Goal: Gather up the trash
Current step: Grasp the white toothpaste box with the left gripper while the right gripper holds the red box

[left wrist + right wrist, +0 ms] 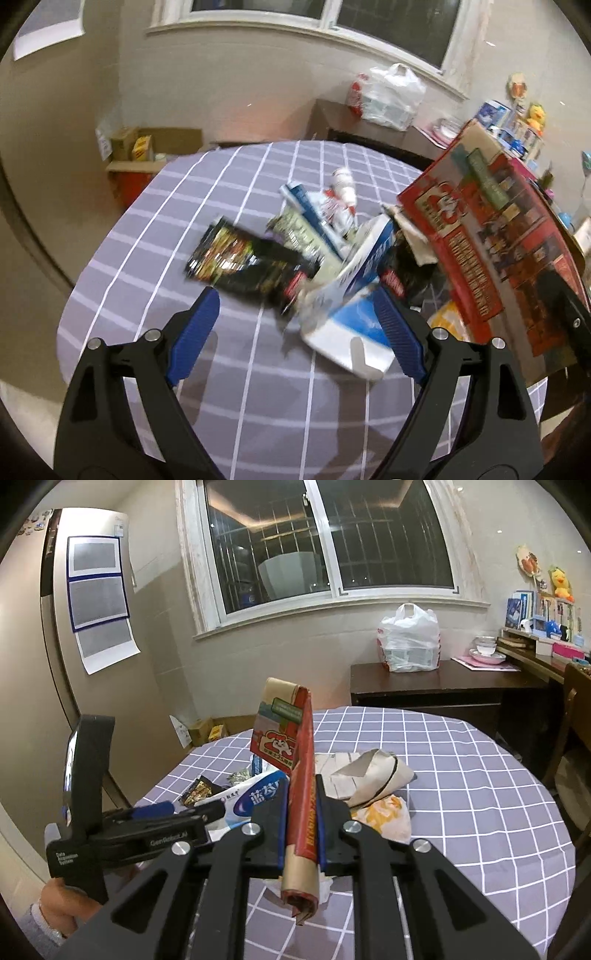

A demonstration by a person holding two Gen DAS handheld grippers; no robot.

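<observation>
My right claw (302, 812) grips the red carton (299, 760); my left claw (295, 332), spread wide, next needs the blue-white wrapper (354, 295) beside that carton.

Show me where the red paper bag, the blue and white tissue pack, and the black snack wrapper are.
red paper bag (301, 805): right wrist view, its red side between the pads.
blue and white tissue pack (354, 321): left wrist view, its blue front.
black snack wrapper (236, 264): left wrist view, its printed face.

Round table (461, 775), checked purple cloth — wrappers (236, 258), paper bag (369, 775).
</observation>
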